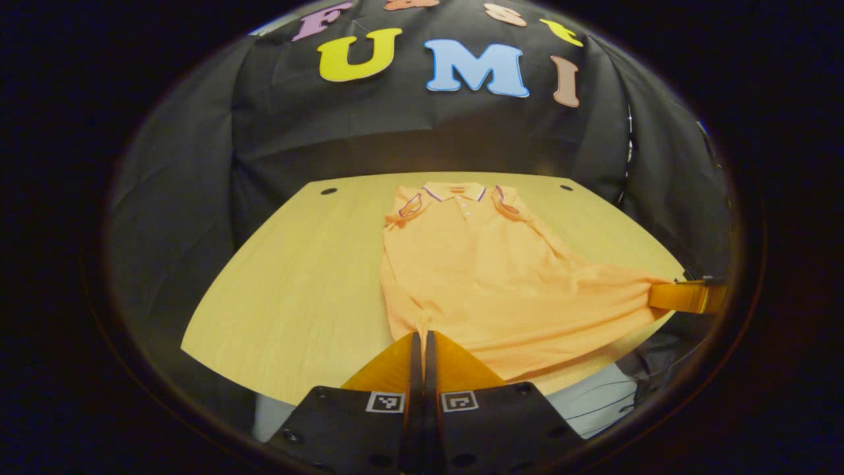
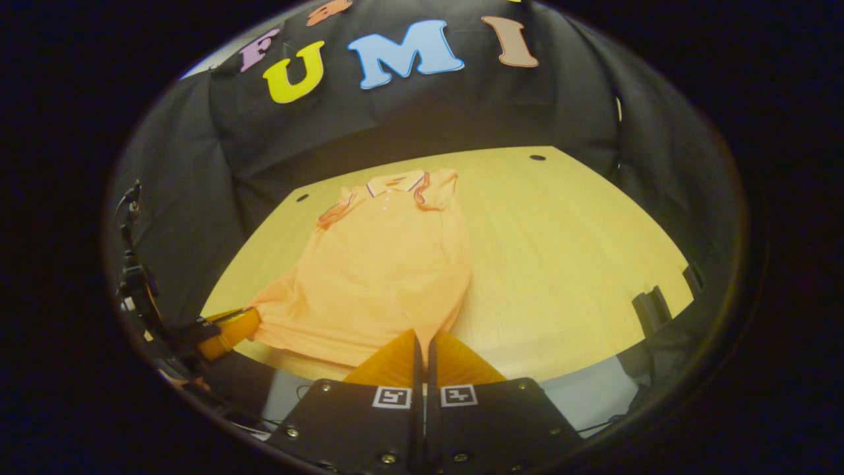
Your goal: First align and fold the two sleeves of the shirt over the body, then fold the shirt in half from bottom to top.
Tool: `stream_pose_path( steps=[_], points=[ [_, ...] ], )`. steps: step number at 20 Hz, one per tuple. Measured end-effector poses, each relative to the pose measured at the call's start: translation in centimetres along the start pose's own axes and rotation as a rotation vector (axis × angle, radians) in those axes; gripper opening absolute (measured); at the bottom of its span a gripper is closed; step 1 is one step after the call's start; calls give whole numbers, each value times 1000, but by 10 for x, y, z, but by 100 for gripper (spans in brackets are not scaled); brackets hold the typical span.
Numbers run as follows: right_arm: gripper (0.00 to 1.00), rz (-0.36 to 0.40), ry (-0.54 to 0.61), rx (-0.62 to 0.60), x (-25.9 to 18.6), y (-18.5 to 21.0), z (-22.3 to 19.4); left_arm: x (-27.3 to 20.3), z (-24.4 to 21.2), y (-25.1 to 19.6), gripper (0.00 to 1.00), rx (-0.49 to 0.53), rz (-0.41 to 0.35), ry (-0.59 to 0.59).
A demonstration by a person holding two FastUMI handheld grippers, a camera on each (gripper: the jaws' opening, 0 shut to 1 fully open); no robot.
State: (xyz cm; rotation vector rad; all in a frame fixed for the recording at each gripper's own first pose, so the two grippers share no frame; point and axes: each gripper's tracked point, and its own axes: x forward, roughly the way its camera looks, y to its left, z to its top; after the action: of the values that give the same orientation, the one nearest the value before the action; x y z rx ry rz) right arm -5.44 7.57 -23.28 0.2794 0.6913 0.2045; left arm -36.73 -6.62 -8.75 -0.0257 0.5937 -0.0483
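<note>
**Both hem corners pinched, collar straight ahead**

The orange shirt (image 1: 475,277) lies flat on the tabletop (image 1: 297,290), collar at the far edge and hem at the near edge, so its long axis runs directly away from both tools. Both sleeves look already folded in over the chest, which would leave only the bottom-to-top fold.

In the left gripper view, the left hand-held gripper (image 1: 422,340) has its fingers pressed together with the near-left hem corner bunched between them — closed on the cloth. The right hand-held gripper (image 2: 422,338) reads the same way in the right gripper view: fingers closed, with the near-right hem corner pinched at the tips. Each tool also appears in the other's view, at the far end of the hem, which is drawn into a stretched point there.

What the coming move turns on is simple: the collar (image 1: 455,192) lies dead ahead of both grippers, at the far end of the shirt's length. Neither hand is clearly nearer to it, since each holds one corner at the tabletop's near edge. To my eye, the fold calls for lifting both corners and carrying them forward together, level with each other, until the hem meets the shoulders — if one side leads, the fold line would likely skew. The hem looks taut between the two grips, so some slack may help.
</note>
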Motion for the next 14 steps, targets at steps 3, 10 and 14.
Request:
stream_pose_path(
  steps=[3, 10, 14],
  points=[
    [2, 2, -47, 6, -3, -1, 33, 7, 34, -5, 6, -16, -15, -43],
    [2, -19, -142, -36, 17, 1, 102, 52, 114, -4, 6, -44, -74, -122],
    [2, -47, -171, -49, 45, 7, 143, 88, 157, 3, 6, -41, -105, -157]
  ],
)
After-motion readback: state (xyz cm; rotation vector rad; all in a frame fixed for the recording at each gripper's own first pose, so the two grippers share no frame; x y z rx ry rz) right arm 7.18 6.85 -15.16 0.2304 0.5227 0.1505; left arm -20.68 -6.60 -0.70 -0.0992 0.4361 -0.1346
